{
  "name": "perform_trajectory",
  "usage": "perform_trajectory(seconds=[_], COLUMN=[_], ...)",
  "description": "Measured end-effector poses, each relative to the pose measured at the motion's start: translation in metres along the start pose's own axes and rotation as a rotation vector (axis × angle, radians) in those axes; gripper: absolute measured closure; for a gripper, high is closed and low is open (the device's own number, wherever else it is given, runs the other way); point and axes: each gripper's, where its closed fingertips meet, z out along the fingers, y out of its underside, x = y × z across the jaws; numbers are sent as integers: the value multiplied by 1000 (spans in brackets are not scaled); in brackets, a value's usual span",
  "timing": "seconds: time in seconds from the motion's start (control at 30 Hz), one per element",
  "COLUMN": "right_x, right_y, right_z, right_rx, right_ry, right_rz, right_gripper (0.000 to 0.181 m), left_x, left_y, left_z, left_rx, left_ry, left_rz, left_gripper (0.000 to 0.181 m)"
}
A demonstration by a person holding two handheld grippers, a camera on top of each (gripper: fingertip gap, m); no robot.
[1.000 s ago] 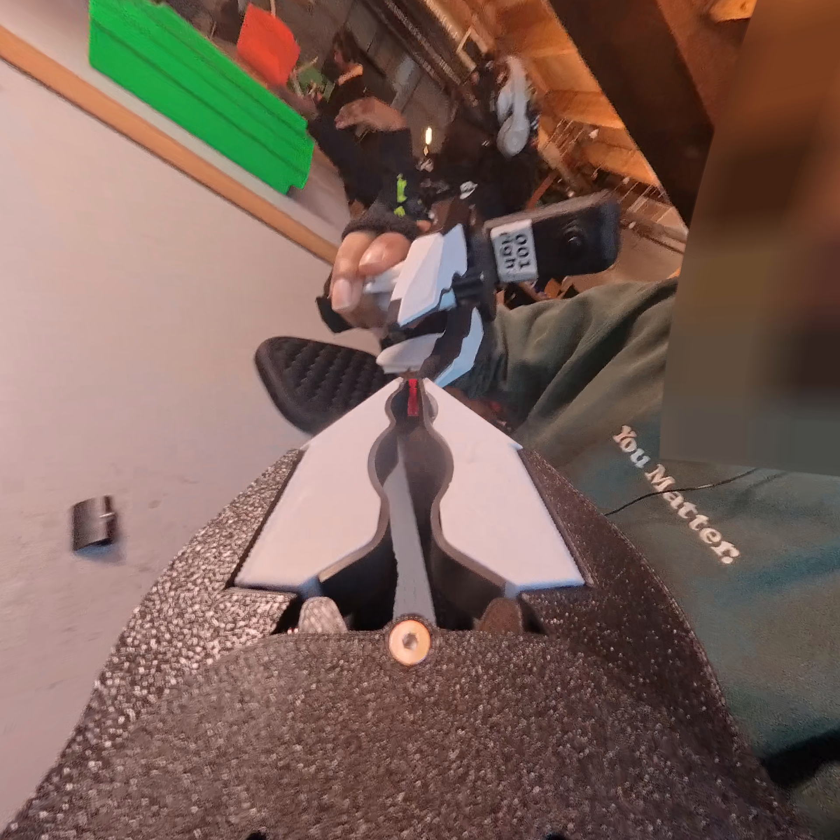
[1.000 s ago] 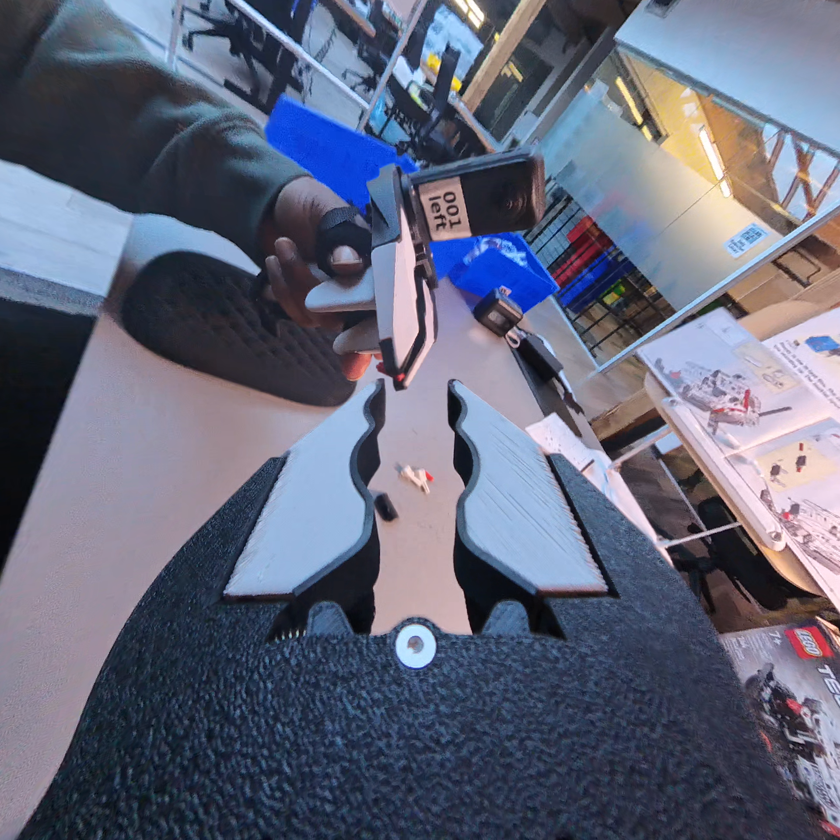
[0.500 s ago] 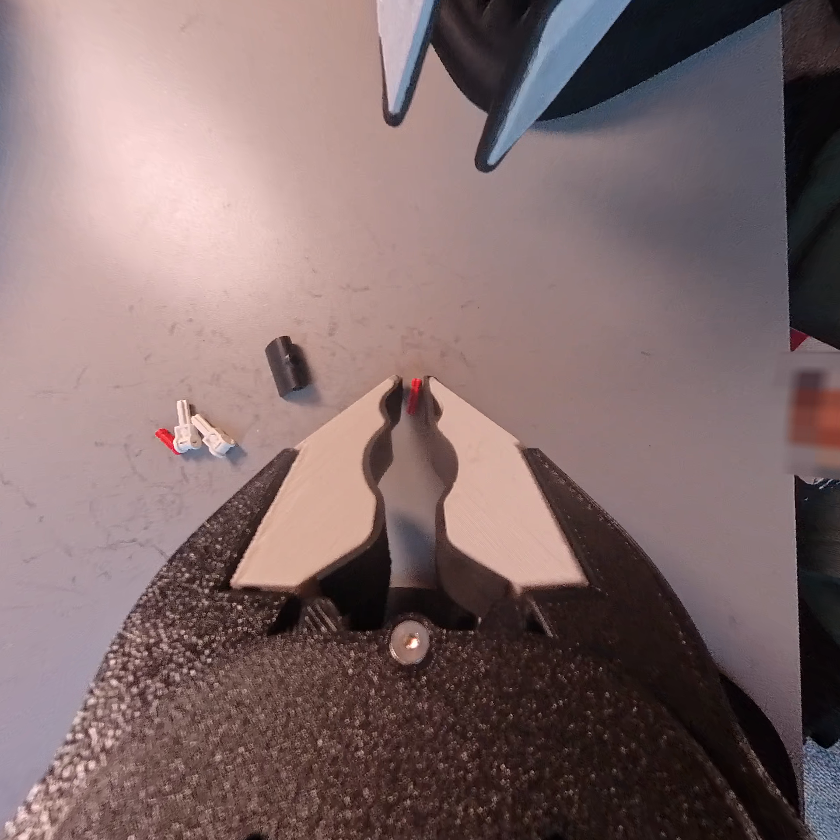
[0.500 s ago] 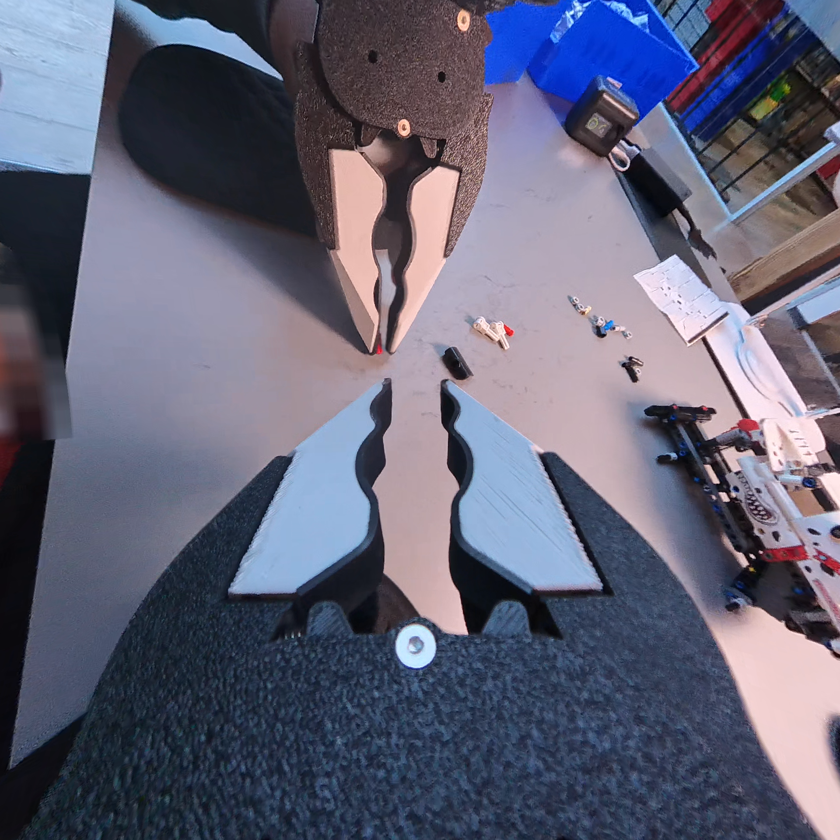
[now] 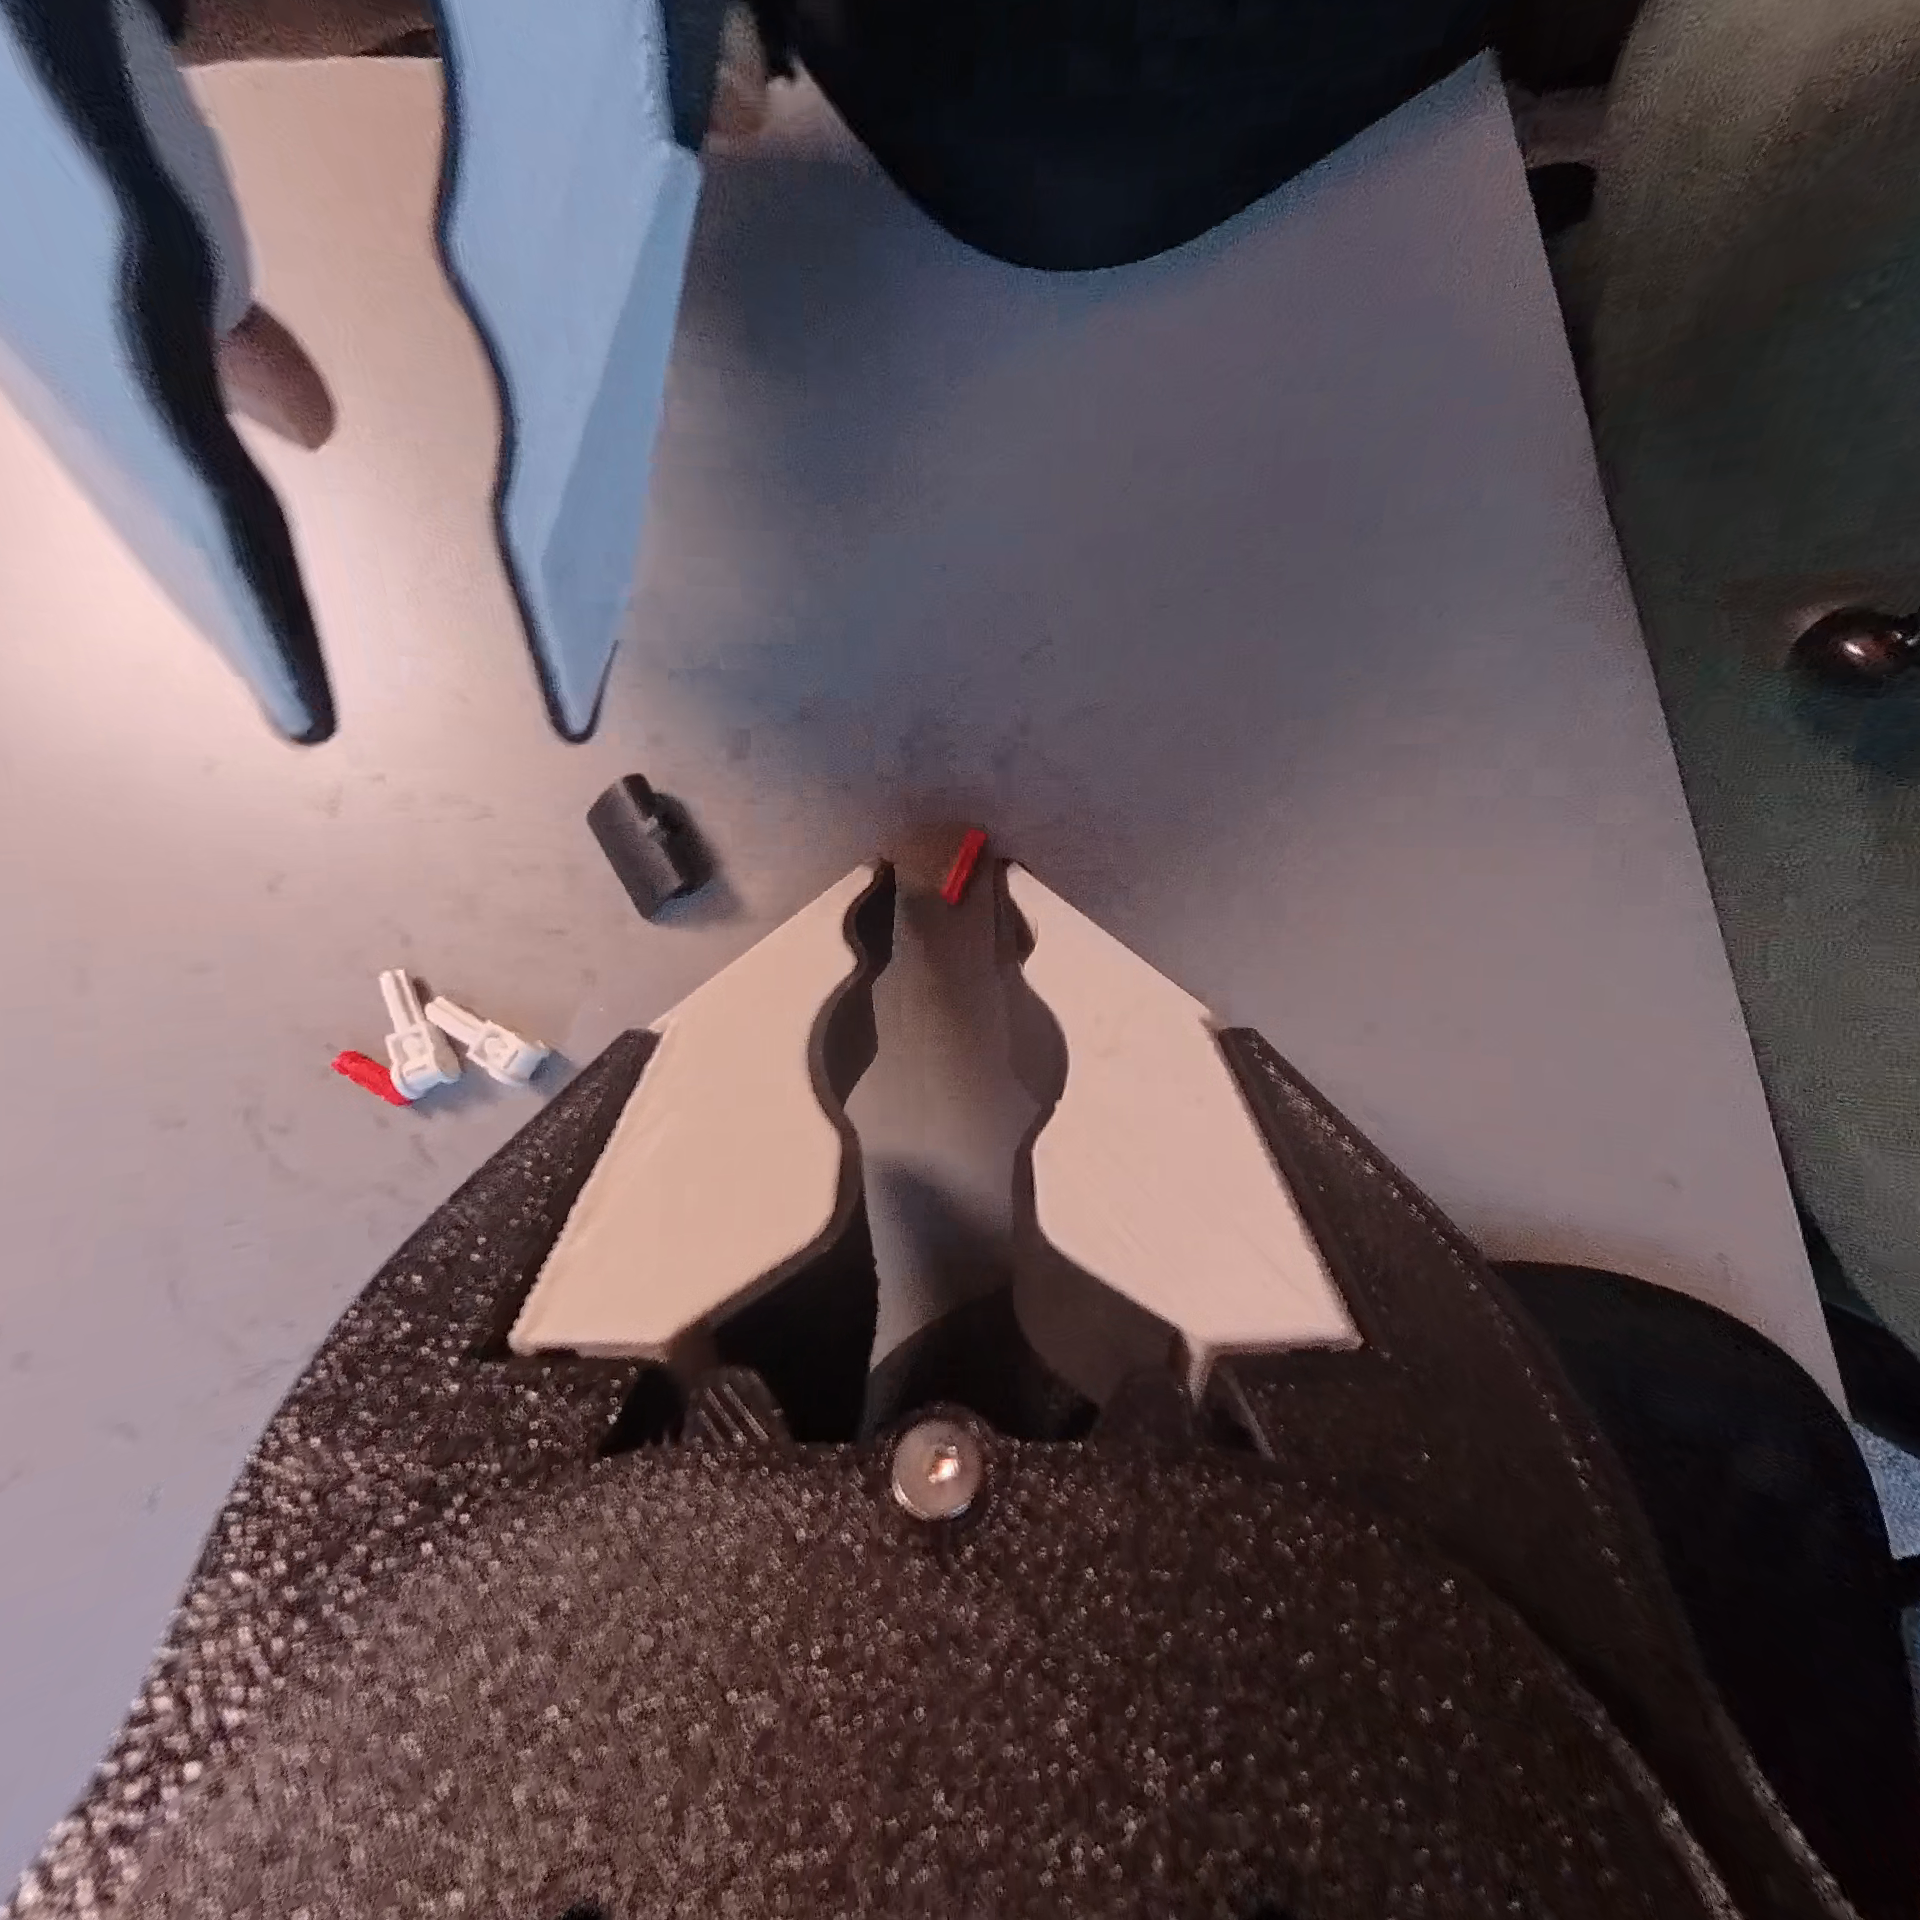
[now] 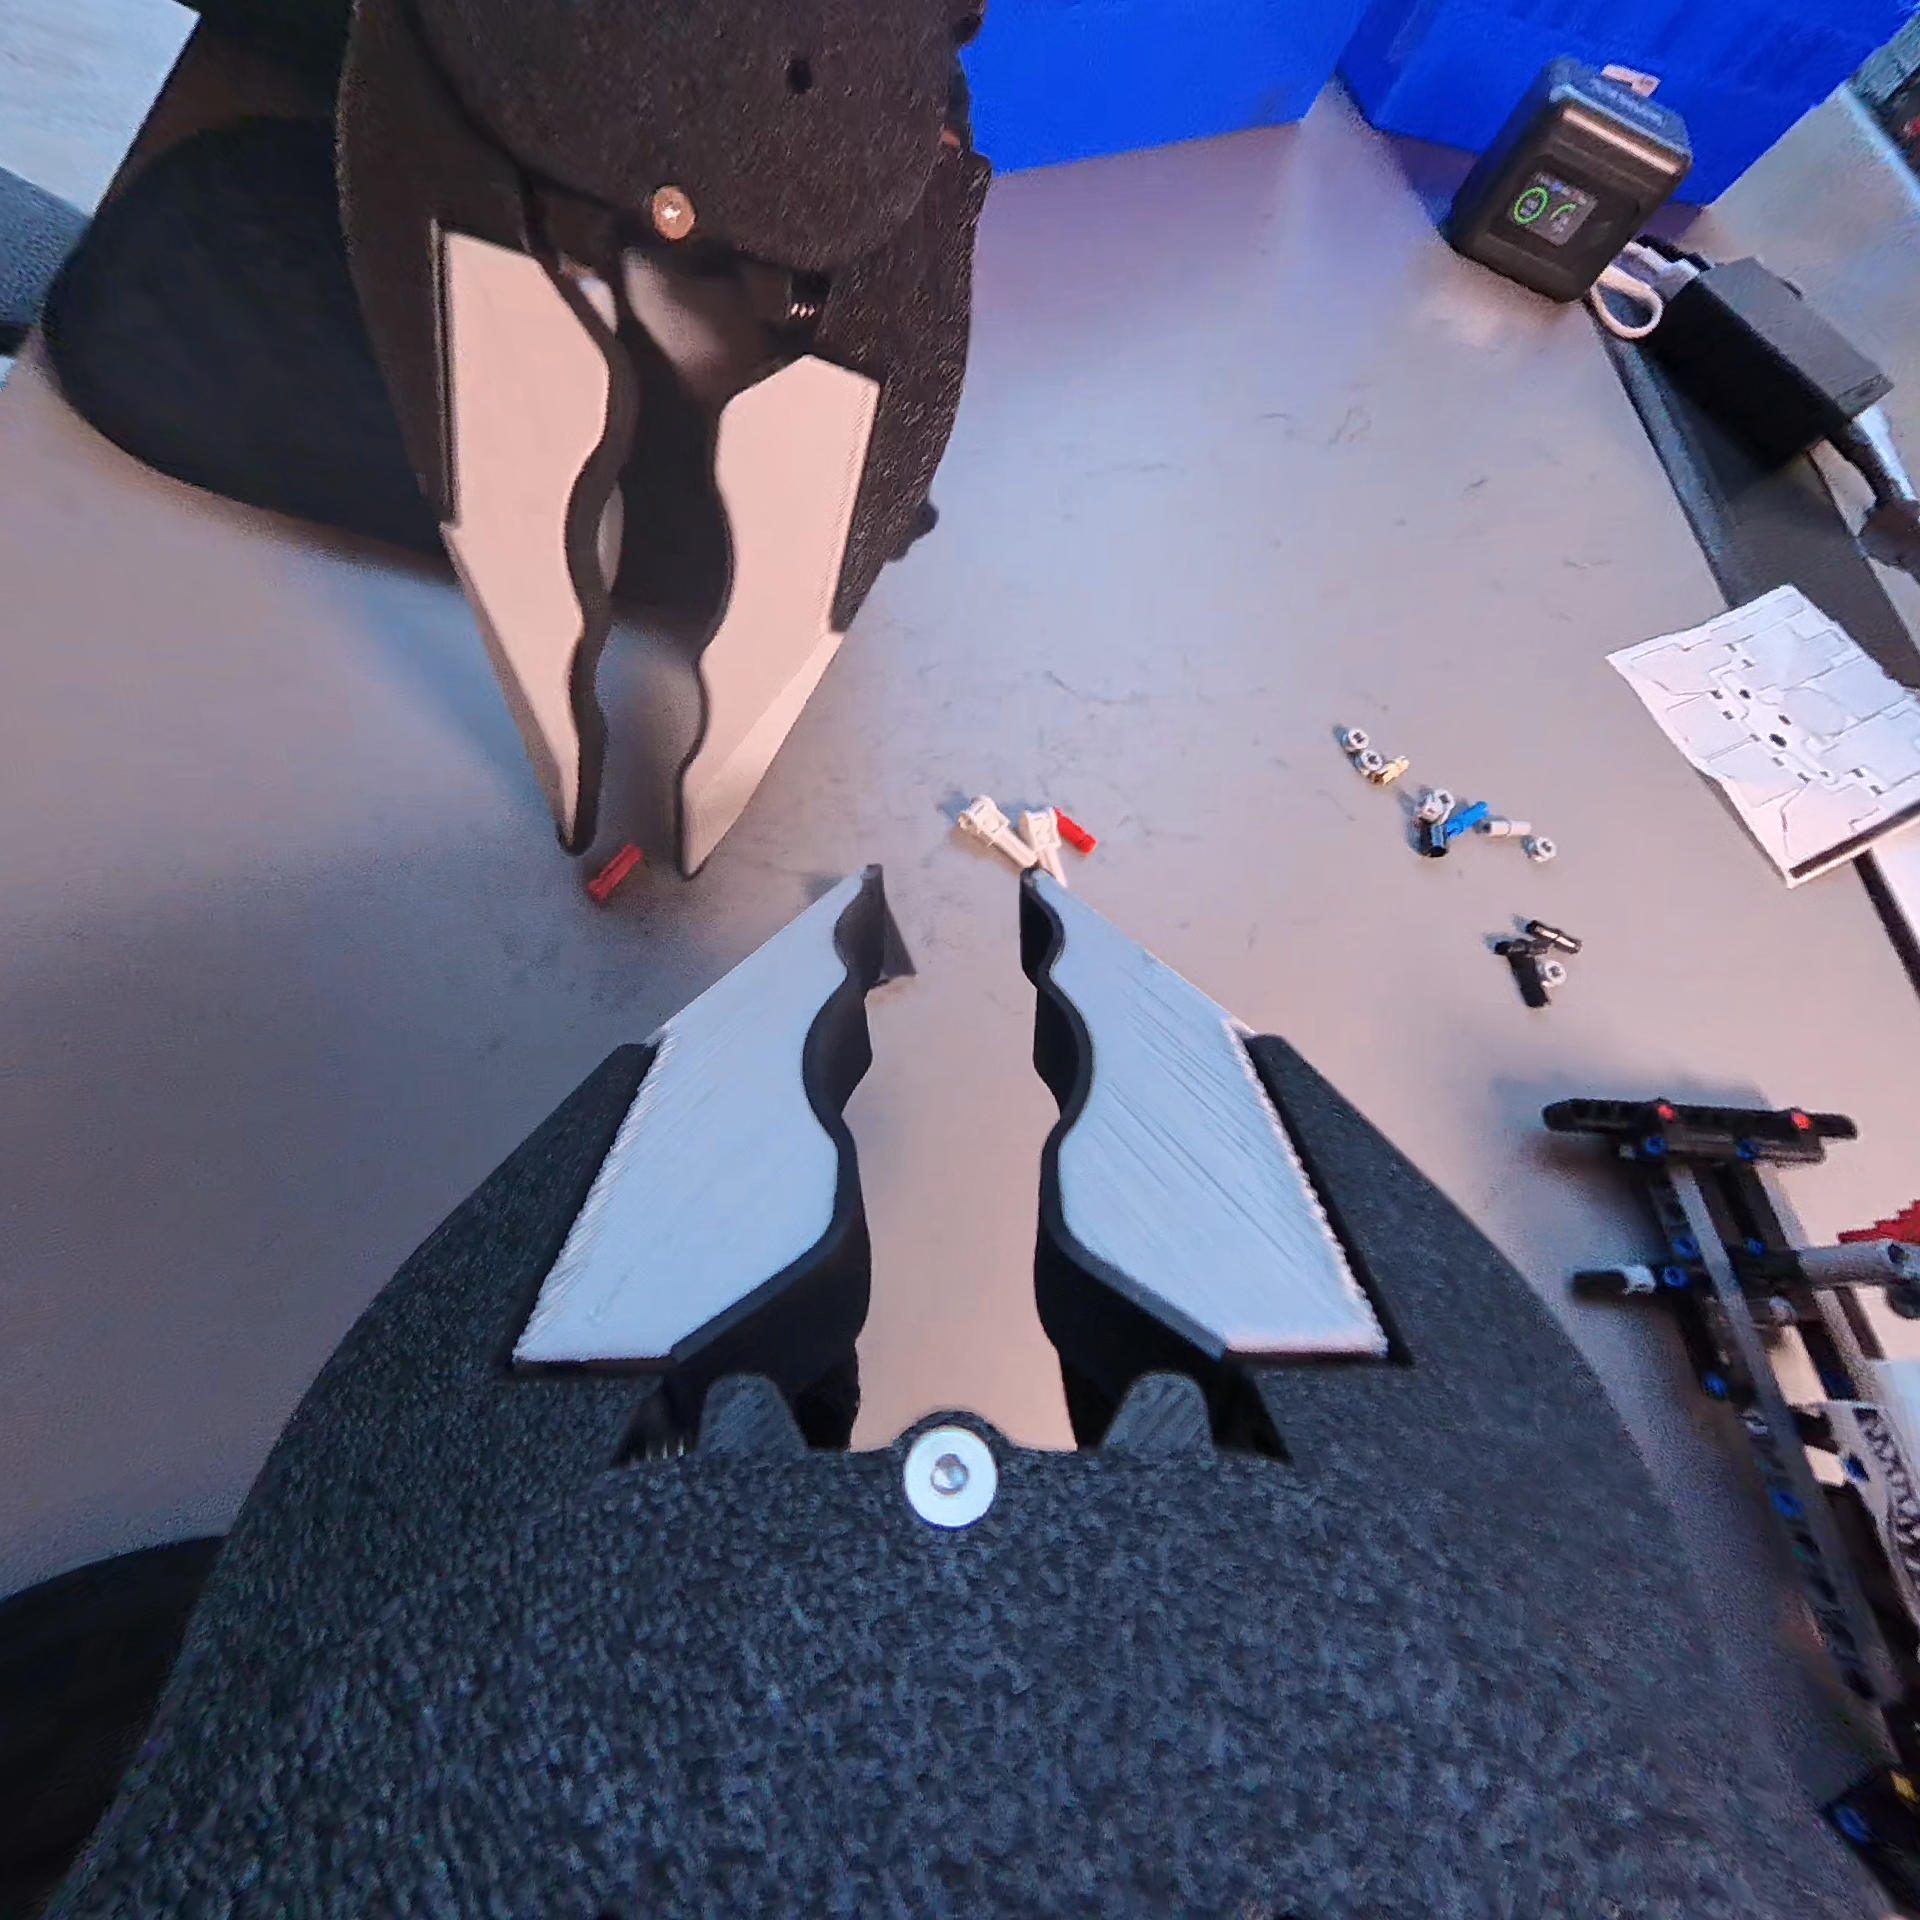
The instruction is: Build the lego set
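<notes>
Left wrist view: left tongs parted, red pin between.

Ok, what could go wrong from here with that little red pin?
The red pin sits loose between the parted tips of the left claw; a nudge may flick it away. The open right claw hovers close to the white pieces and could scatter them.

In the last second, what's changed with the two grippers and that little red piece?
The left gripper swung down from mid-air to the table, opened, and let go of the red pin, which now lies at its fingertips. The right gripper moved in over the black cylinder piece. It stayed open and empty; the loose white pieces stayed put.
</notes>
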Motion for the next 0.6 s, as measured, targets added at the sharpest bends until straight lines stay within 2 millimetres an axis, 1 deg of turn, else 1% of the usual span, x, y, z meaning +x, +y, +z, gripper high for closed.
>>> perform_trajectory(seconds=[0.1, 0.2, 0.23, 0.33, 0.4, 0.47, 0.5, 0.53, 0.6], right_x=[2, -1, -2, -7, -12, -18, -20, -21, -19], right_y=[-5, -3, -2, 5, 12, 15, 17, 21, 28], right_z=[1, -3, -5, -4, 0, 6, 10, 14, 22], right_rx=[8, -1, 3, -17, -47, -67, -78, -95, -129], right_ry=[-1, 10, 11, -16, -39, -75, -89, -99, -110], right_rz=[10, 11, 17, 36, 13, 5, -1, -5, -10], right_gripper=[156, 155, 155, 154, 153, 151, 150, 150, 150], left_x=[1, 3, 3, 0, -5, -14, -23, -34, -45], left_y=[4, 4, 4, 4, 1, -5, -3, 1, 11], left_z=[2, 3, 3, 3, -3, -15, -19, -22, -22], left_rx=[-25, -3, 3, 6, 43, 119, 130, 124, 82], left_ry=[1, -12, -22, -45, -35, -19, -30, -66, -84], left_rz=[51, 68, 71, 54, 9, -63, -90, -103, -130], left_gripper=[171, 179, 179, 180, 180, 180, 180, 180, 180])
